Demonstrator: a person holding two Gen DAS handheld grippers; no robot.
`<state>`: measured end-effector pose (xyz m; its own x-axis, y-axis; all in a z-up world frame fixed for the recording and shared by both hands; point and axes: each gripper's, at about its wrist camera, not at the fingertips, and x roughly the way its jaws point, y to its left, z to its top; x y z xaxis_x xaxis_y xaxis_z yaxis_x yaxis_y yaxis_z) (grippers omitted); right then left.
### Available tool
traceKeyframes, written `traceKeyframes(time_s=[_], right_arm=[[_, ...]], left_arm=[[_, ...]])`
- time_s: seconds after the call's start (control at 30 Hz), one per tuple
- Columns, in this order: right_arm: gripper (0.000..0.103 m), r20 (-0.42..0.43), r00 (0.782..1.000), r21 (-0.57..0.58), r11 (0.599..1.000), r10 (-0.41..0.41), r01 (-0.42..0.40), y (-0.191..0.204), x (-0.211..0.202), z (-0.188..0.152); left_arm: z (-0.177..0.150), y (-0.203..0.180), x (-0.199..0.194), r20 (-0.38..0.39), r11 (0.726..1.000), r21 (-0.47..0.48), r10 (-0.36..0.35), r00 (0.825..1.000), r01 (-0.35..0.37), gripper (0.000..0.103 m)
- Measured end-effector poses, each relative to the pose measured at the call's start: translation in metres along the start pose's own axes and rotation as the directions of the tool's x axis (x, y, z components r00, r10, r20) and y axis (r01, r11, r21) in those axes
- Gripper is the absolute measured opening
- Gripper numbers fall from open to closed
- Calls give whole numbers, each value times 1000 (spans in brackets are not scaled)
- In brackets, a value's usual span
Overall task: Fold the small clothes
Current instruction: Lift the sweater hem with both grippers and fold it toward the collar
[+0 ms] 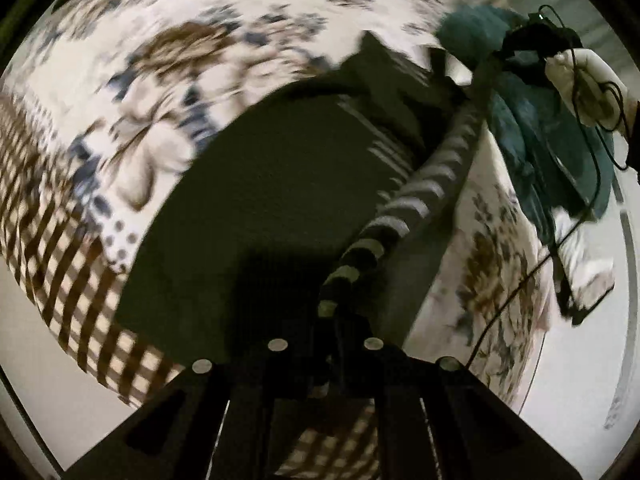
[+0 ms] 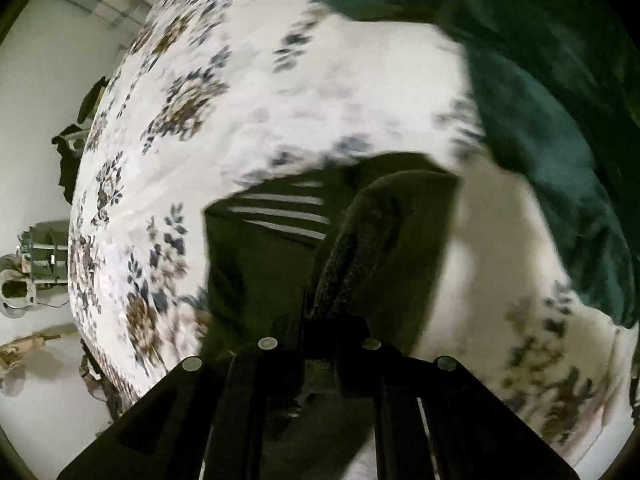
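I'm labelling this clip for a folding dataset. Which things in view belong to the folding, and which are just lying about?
In the job:
- dark striped garment, gripped at two edges
- left gripper, shut on its striped edge
- right gripper, shut on a dark fold

Lying about:
- teal cloth, bunched on the bed
- floral bedspread underneath
- clutter on the floor beside the bed

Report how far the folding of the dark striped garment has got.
Done: nothing looks neatly folded yet. In hand: both grippers are shut on the dark striped garment; the left gripper pinches its striped edge, the right gripper a plain dark edge, and the cloth is partly raised off the floral bedsheet. Left: finishing this fold, then the teal clothes heaped beside it.
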<state>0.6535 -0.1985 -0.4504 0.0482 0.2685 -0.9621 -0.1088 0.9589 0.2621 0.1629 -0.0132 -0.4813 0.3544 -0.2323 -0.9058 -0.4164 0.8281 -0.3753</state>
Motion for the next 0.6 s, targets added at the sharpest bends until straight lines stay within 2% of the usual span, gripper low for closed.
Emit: traceKeyframes(time_s=[0.13, 0.2, 0.27, 0.37, 0.43, 0.47, 0.5, 0.53, 0.57, 0.6], right_arm=[[10, -32, 995, -74, 993, -95, 92, 91, 71, 25], [10, -39, 988, -107, 984, -149, 144, 122, 103, 31], [10, -44, 980, -112, 975, -195, 190, 144, 133, 35], [10, -48, 966, -109, 963, -253, 247, 158, 164, 39], [11, -73, 954, -106, 954, -290, 282, 160, 180, 39], [12, -86, 952, -101, 953, -293, 284, 161, 185, 40], [19, -88, 954, -97, 956, -287, 279, 162, 185, 40], [32, -96, 957, -98, 959, -274, 264, 163, 183, 39], [43, -116, 967, -104, 971, -226, 214, 165, 179, 35], [61, -129, 977, -107, 982, -169, 156, 167, 172, 28]], left_arm=[[10, 48, 12, -13, 997, -74, -12, 1000, 11, 6], [17, 69, 21, -25, 994, -113, -10, 1000, 7, 6], [23, 89, 31, -38, 987, -159, -15, 999, 9, 5], [30, 109, 44, -59, 980, -199, -33, 998, 21, 6], [31, 121, 57, -93, 970, -237, -85, 992, 61, 7], [30, 130, 62, -111, 956, -279, -126, 986, 91, 11], [30, 139, 63, -113, 939, -323, -161, 980, 117, 12], [28, 152, 61, -110, 915, -376, -202, 973, 147, 18], [28, 161, 57, -108, 900, -403, -229, 967, 168, 28], [28, 169, 51, -101, 889, -419, -247, 964, 184, 34]])
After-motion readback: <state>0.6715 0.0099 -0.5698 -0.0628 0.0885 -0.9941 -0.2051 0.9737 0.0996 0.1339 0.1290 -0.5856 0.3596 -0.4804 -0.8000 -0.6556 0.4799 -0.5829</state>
